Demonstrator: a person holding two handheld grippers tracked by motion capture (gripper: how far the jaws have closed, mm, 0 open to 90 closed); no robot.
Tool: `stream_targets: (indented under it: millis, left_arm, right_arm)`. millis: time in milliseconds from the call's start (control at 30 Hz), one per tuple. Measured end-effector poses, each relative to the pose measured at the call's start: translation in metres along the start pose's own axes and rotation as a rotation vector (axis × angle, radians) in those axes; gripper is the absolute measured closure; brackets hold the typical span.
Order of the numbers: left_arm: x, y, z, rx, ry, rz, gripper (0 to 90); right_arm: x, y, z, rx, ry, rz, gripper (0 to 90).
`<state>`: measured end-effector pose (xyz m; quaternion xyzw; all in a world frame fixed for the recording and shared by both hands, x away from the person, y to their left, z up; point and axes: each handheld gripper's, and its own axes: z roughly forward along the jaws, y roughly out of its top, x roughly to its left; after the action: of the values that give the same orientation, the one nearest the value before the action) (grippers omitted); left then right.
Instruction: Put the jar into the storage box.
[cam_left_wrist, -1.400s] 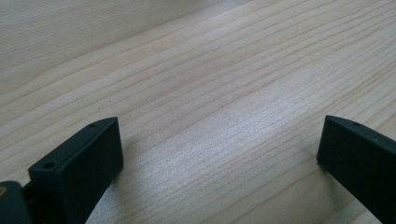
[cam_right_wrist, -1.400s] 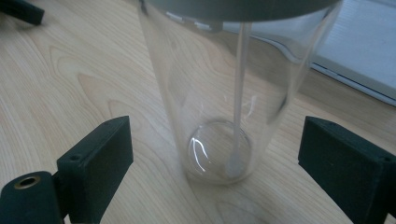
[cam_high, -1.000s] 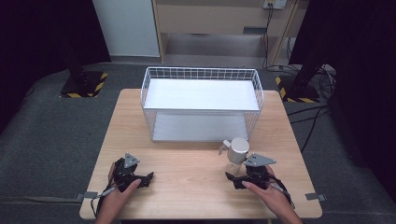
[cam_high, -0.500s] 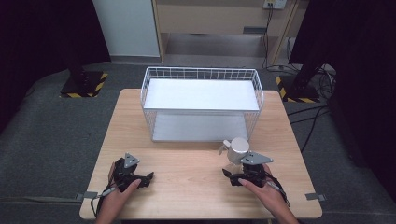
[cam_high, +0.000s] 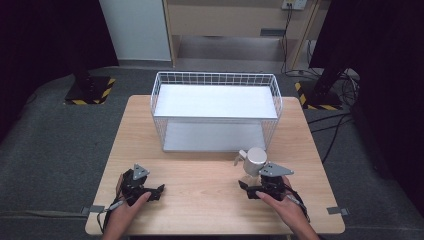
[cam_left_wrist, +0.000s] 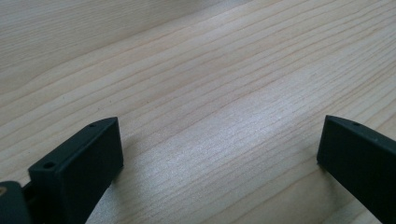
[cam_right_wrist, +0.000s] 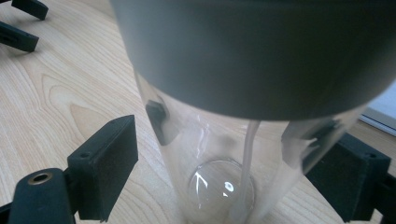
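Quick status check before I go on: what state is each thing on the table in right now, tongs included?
Left tongs: open, low over bare wood, holding nothing.
Right tongs: open, one jaw on each side of the bottle, not clamped.
Clear bottle: upright on the table, grey lid on, looks empty, a straw inside.
Wire basket: upright at the back of the table, nothing inside.
Table: bare wood in front.

One wooden table (cam_high: 200, 200) was seen, and one white wire basket (cam_high: 216, 80) was counted on it. One clear bottle (cam_high: 255, 161) with a grey cap (cam_right_wrist: 252, 51) was counted. Two grippers were counted, a left gripper (cam_high: 156, 192) and a right gripper (cam_high: 246, 189), each held by one hand: a left hand (cam_high: 125, 212) and a right hand (cam_high: 285, 207).
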<state>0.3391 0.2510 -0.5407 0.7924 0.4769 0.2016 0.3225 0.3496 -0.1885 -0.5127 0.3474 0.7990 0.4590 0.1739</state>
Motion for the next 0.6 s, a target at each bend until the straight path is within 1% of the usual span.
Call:
stream_targets:
  millis: [400, 600]
  left_arm:
    - [0.0000, 0.0000, 0.0000, 0.000, 0.000, 0.000, 0.0]
    - [0.0000, 0.0000, 0.0000, 0.000, 0.000, 0.000, 0.0]
  right_arm:
    - [0.0007, 0.0009, 0.0020, -0.002, 0.002, 0.002, 13.7]
    - [0.0005, 0.0020, 0.0030, -0.011, -0.006, 0.001, 15.9]
